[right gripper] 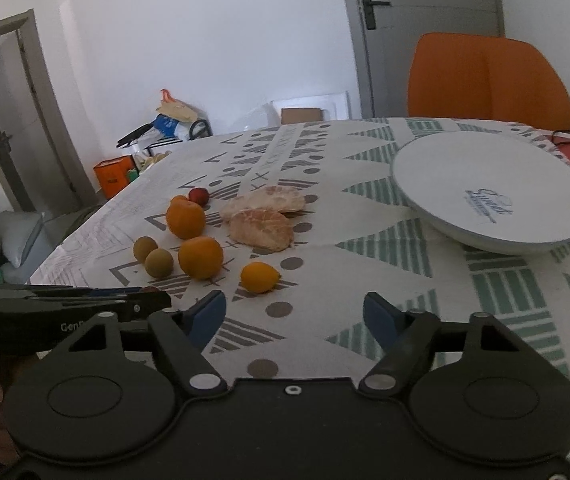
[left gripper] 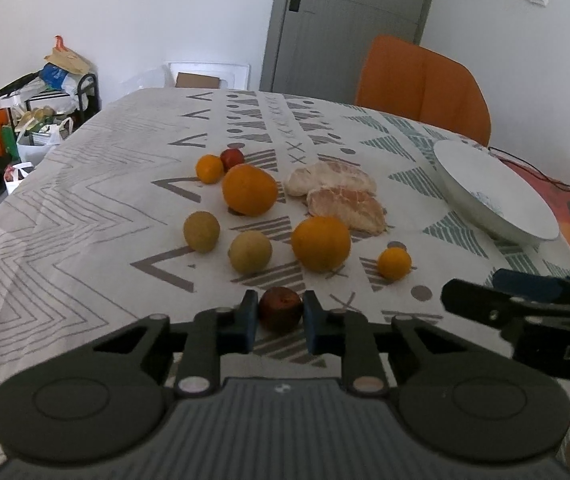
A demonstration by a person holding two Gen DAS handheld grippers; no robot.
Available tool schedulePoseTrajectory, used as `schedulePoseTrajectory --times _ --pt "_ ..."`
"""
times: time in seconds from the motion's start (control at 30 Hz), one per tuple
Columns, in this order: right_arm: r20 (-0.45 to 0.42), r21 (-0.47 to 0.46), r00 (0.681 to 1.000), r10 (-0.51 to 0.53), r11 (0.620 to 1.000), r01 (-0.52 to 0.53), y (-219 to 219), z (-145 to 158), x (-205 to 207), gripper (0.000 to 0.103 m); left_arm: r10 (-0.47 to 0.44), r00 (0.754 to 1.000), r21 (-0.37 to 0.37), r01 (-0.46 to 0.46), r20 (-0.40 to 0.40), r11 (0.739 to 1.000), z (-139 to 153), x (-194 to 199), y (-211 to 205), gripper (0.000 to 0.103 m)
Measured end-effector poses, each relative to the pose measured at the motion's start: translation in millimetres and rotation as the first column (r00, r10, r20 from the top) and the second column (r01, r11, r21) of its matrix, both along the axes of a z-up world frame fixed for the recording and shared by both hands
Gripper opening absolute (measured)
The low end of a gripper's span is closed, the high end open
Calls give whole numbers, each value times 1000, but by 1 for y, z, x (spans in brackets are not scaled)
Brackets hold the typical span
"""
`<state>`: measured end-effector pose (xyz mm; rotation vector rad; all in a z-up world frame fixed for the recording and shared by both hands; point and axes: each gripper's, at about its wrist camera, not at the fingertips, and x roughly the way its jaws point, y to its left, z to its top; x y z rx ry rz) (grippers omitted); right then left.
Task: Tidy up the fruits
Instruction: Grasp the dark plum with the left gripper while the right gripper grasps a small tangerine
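left gripper (left gripper: 280, 320) clamped on dark red fruit (left gripper: 280, 309) at near table edge, looks like first pick. right gripper (right gripper: 293, 316) half open, empty, lined up toward small orange (right gripper: 260, 277). white plate (right gripper: 445, 168) waiting at right, probably drop spot.

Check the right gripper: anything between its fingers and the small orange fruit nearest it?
Nothing visible. The right gripper stands open over bare tablecloth, and the small orange fruit lies just ahead, slightly toward the left finger. The left gripper is off to the side, shut on a dark red fruit.
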<state>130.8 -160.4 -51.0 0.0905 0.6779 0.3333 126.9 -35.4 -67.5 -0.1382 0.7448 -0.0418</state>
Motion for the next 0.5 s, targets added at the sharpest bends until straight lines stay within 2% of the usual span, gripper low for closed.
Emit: schedulePoseTrajectory --times 0.1,0.27,0.4,0.5 --pt "-8 -7 1000 14 1000 -14 7 -2 8 70 6 1000 2 -6 18 1000 4 0 4 22" --pt "-23 -9 999 33 999 -33 15 -6 21 60 33 999 6 -34 43 999 12 0 14 22" --pt "-24 -10 999 47 999 -47 22 -7 27 58 50 997 10 -50 51 999 16 1 22 22" --pt "-34 -13 998 56 998 -56 25 -10 32 50 52 997 13 -53 56 999 18 3 24 22"
